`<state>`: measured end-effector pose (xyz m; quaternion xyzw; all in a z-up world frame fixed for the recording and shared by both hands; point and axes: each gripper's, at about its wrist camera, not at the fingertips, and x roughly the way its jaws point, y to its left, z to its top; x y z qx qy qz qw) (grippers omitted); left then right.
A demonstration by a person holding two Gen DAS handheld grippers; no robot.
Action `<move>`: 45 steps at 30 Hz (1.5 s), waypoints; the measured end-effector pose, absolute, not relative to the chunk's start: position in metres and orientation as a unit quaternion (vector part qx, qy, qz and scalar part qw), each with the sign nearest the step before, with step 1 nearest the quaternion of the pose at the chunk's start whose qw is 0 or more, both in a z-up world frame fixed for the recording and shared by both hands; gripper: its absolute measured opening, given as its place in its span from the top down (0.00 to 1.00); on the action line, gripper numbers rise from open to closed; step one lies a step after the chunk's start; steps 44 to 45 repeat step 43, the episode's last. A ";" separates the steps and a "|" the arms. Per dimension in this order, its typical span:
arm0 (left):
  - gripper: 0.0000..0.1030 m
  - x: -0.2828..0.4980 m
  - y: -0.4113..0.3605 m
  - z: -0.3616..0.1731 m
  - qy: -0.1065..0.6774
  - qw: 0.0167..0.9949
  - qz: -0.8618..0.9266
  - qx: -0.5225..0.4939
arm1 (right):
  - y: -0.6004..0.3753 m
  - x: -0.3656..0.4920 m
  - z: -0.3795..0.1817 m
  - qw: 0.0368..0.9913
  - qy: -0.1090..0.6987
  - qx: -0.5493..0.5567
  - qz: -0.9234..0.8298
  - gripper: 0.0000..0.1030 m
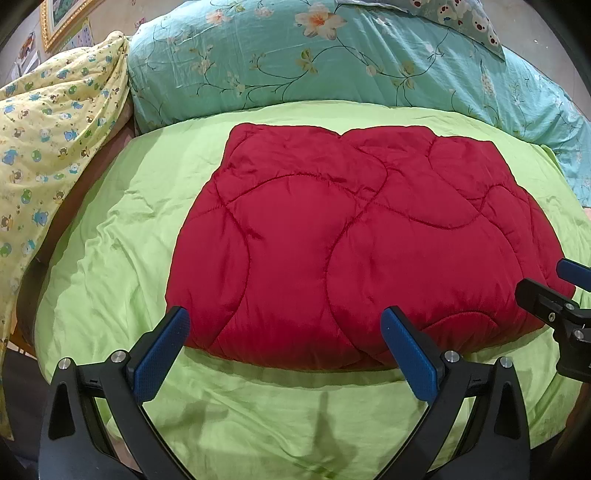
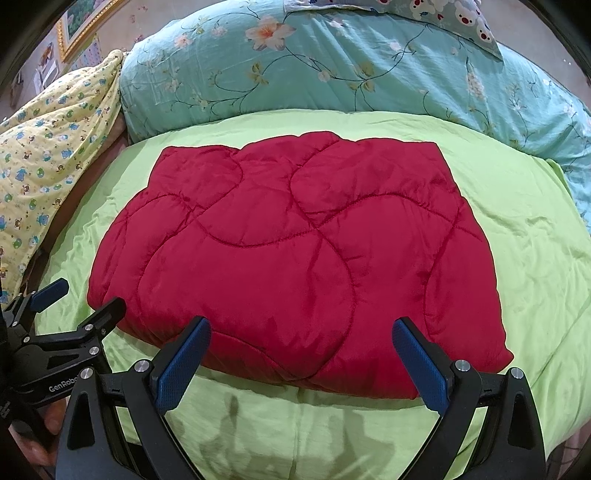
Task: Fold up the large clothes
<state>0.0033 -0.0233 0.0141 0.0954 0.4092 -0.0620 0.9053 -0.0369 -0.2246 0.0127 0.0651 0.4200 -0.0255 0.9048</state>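
A red quilted garment (image 1: 354,240) lies folded into a thick rectangle on the lime green bed sheet (image 1: 122,236); it fills the middle of the right wrist view too (image 2: 295,258). My left gripper (image 1: 284,321) hovers open above the garment's near edge, with nothing between its blue pads. My right gripper (image 2: 301,330) is open as well, above the near edge further right, holding nothing. The right gripper's fingers (image 1: 546,295) show at the right edge of the left wrist view. The left gripper's fingers (image 2: 74,306) show at the left edge of the right wrist view.
A teal floral duvet (image 1: 332,62) is bundled across the far side of the bed. A yellow bear-print cover (image 1: 48,136) is heaped at the left. A bear-print pillow (image 2: 443,18) lies at the top right. A gold-framed picture (image 1: 62,18) hangs on the wall.
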 end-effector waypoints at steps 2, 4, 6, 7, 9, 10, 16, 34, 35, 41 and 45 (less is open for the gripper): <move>0.00 0.004 -0.024 0.015 0.408 0.906 -0.061 0.095 | -0.225 -0.037 0.013 0.905 0.420 0.066 -0.025 0.04; 0.00 0.004 -0.024 0.015 0.407 0.907 -0.060 0.095 | -0.225 -0.037 0.013 0.905 0.420 0.067 -0.024 0.03; 0.00 0.004 -0.024 0.014 0.407 0.907 -0.059 0.095 | -0.225 -0.038 0.013 0.905 0.419 0.067 -0.023 0.04; 0.00 0.004 -0.025 0.014 0.407 0.907 -0.058 0.095 | -0.225 -0.038 0.013 0.905 0.419 0.067 -0.024 0.04; 0.00 0.004 -0.024 0.014 0.407 0.907 -0.057 0.095 | -0.225 -0.038 0.013 0.905 0.419 0.067 -0.024 0.03; 0.00 0.004 -0.025 0.014 0.407 0.907 -0.057 0.095 | -0.225 -0.037 0.013 0.905 0.419 0.067 -0.024 0.03; 0.00 0.003 -0.024 0.014 0.404 0.908 -0.057 0.095 | -0.225 -0.038 0.013 0.905 0.419 0.068 -0.024 0.03; 0.00 0.009 -0.021 0.011 0.412 0.905 -0.060 0.088 | -0.229 -0.034 0.009 0.902 0.424 0.071 -0.027 0.03; 0.00 0.010 -0.021 0.010 0.412 0.905 -0.060 0.088 | -0.229 -0.033 0.008 0.902 0.425 0.072 -0.027 0.03; 0.00 0.013 -0.020 0.008 0.414 0.904 -0.062 0.083 | -0.232 -0.031 0.002 0.899 0.430 0.073 -0.029 0.04; 0.00 0.014 -0.020 0.007 0.413 0.905 -0.067 0.081 | -0.233 -0.029 0.000 0.899 0.431 0.074 -0.031 0.03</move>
